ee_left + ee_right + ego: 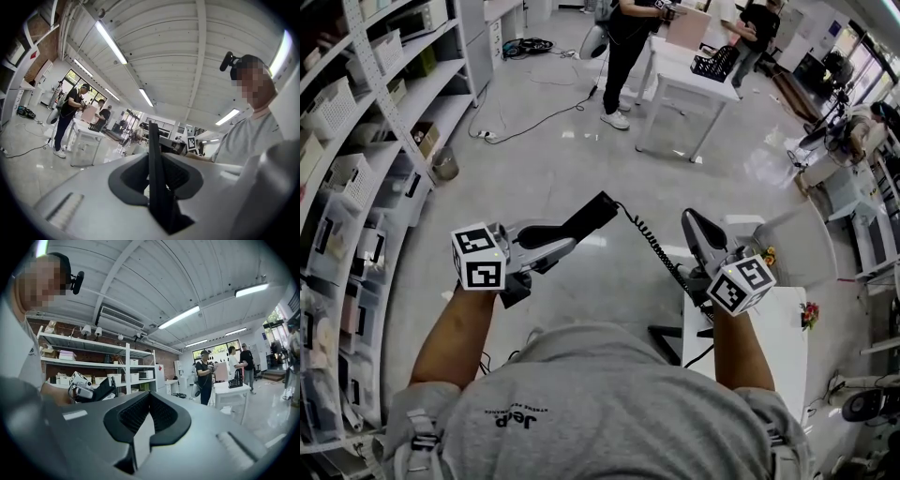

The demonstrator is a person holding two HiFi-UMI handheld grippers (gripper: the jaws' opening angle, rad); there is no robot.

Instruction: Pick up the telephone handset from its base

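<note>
In the head view my left gripper (565, 240) is shut on the black telephone handset (594, 212), held level above the floor. A black coiled cord (656, 248) runs from the handset's far end down toward the white table (787, 337). The left gripper view shows the handset (158, 183) edge-on, clamped between the jaws. The telephone base is not visible; the cord's lower end is hidden behind my right gripper (692, 221), which is shut and holds nothing. In the right gripper view its tips (150, 395) meet, and the left gripper (89, 390) with the handset shows at the left.
Metal shelving (366, 178) with bins lines the left side. A small flower ornament (810, 314) sits on the white table's right edge. Two people stand at a far white table (689, 80), and cables (534, 117) trail across the floor there.
</note>
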